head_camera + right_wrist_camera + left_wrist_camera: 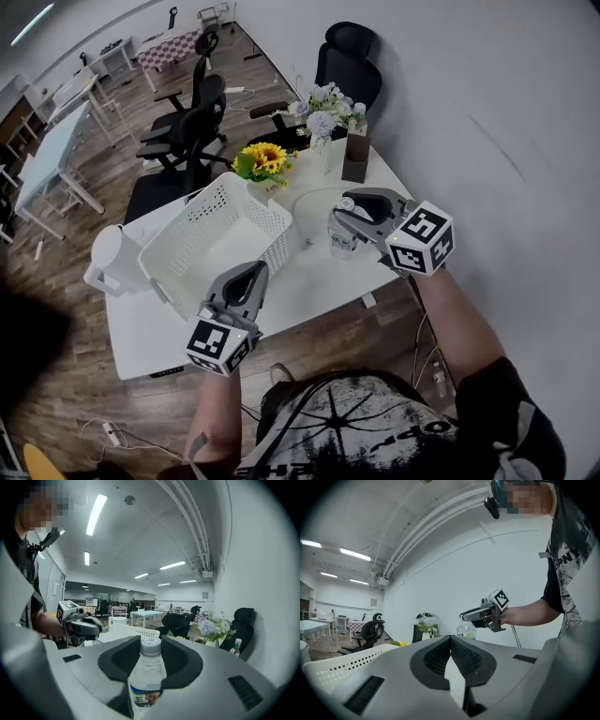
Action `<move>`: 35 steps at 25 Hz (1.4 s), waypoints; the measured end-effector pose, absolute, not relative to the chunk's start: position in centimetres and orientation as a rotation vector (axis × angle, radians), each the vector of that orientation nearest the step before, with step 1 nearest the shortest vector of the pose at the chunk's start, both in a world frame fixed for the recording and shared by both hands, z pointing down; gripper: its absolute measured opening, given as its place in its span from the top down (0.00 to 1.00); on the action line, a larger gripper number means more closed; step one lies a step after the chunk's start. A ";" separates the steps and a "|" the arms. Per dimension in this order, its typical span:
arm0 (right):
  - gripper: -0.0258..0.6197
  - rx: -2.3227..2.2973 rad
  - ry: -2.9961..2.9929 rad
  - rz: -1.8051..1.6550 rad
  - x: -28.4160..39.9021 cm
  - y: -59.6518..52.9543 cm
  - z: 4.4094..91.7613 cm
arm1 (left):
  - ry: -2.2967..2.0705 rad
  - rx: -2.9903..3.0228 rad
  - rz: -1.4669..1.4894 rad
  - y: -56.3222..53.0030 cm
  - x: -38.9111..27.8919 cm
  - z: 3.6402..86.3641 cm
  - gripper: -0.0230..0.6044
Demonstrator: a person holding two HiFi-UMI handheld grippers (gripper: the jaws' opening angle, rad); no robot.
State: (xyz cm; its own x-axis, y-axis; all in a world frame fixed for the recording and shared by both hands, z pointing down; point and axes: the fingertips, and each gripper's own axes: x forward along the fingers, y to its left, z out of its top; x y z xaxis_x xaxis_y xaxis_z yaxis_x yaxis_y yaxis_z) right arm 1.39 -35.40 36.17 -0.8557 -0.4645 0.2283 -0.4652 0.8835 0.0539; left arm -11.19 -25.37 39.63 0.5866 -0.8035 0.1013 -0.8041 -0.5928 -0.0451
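Note:
My right gripper [345, 208] is shut on a clear water bottle [341, 239] with a white cap, held near its top over the right part of the white table [319, 291]. In the right gripper view the bottle [146, 677] stands upright between the jaws. My left gripper [253, 274] hangs by the front wall of a white perforated basket [220, 234], its jaws shut with nothing between them. From the left gripper [451, 641] I see the right gripper [468, 616] and the bottle [466, 630] across the table.
A white pitcher [108, 258] stands left of the basket. Sunflowers [262, 161], a pale bouquet [323, 108] and a brown box [355, 155] sit at the table's far side. Black office chairs [192, 117] stand behind, and a white wall is close on the right.

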 end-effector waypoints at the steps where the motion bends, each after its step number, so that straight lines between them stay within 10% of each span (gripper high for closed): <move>1: 0.73 0.713 -2.815 0.015 1.8 -35.6 36.8 | -1.410 2.787 0.180 -25.5 -10.9 40.0 0.95; 35: 0.73 0.739 -2.794 0.171 4.7 -36.4 51.2 | -1.263 2.620 0.272 -26.7 -4.6 48.8 0.95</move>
State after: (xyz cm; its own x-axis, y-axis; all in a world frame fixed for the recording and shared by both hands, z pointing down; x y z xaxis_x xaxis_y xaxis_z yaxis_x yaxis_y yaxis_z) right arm 4.67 -36.42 51.17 -0.8414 -0.4709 0.2650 -0.4997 0.8648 -0.0500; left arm -4.57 -26.65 48.82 0.6136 -0.7457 0.2597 -0.7864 -0.6066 0.1166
